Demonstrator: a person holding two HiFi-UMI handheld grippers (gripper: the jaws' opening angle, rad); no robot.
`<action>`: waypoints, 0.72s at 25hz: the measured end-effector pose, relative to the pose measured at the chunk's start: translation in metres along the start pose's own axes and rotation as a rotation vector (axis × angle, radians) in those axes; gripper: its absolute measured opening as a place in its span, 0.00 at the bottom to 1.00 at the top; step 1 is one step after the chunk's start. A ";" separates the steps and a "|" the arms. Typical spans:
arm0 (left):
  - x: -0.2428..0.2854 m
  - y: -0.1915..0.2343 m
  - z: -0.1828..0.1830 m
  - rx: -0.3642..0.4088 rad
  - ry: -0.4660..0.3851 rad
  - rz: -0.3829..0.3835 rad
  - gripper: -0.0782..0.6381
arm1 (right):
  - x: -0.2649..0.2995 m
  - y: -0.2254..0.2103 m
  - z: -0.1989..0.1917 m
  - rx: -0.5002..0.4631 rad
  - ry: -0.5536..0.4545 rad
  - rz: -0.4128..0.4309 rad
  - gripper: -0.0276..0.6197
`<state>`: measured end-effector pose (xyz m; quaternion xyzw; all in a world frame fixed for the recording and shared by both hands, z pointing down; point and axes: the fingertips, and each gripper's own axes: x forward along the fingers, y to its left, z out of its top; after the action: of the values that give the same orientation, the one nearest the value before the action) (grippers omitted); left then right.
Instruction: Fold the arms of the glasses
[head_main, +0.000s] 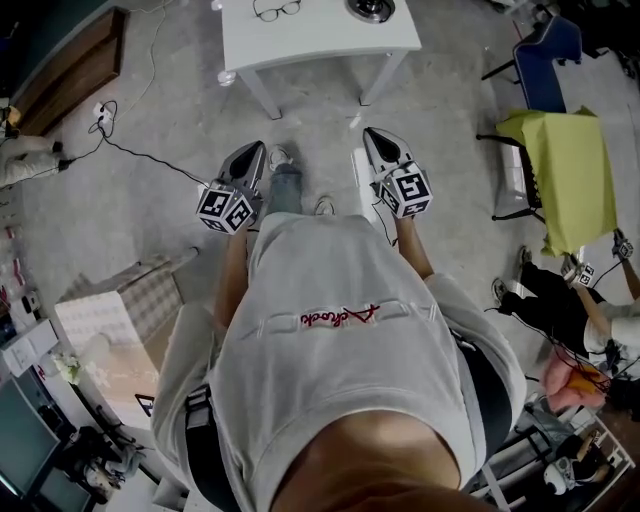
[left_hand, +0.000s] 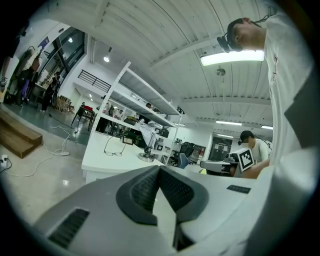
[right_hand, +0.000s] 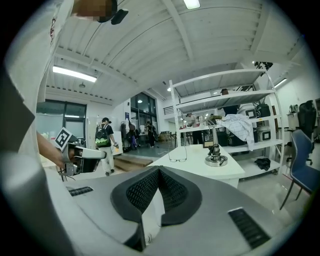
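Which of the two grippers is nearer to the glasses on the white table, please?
The left gripper: the glasses lie on the left half of the table, ahead of it; the right gripper faces the metal stand.

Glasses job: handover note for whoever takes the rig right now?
Left gripper: jaws shut, empty, held close to the body.
Right gripper: jaws shut, empty, also close to the body.
Glasses: on the white table ahead, beside a metal stand. Their arms look unfolded. Neither gripper is near them.
Done: nothing yet.
Left: step up to the table and fold both arms.
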<state>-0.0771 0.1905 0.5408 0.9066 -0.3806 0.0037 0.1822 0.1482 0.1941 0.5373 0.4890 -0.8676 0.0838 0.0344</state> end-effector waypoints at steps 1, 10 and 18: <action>0.002 0.003 -0.001 -0.003 0.002 0.000 0.12 | 0.004 0.000 -0.001 -0.002 0.002 0.004 0.09; 0.050 0.042 0.010 -0.005 0.001 -0.035 0.12 | 0.055 -0.021 0.003 -0.019 0.011 0.007 0.09; 0.093 0.099 0.035 0.003 0.004 -0.048 0.12 | 0.127 -0.047 0.017 -0.037 0.028 0.009 0.09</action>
<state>-0.0841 0.0514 0.5542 0.9156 -0.3585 0.0018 0.1819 0.1227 0.0601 0.5443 0.4832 -0.8706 0.0746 0.0550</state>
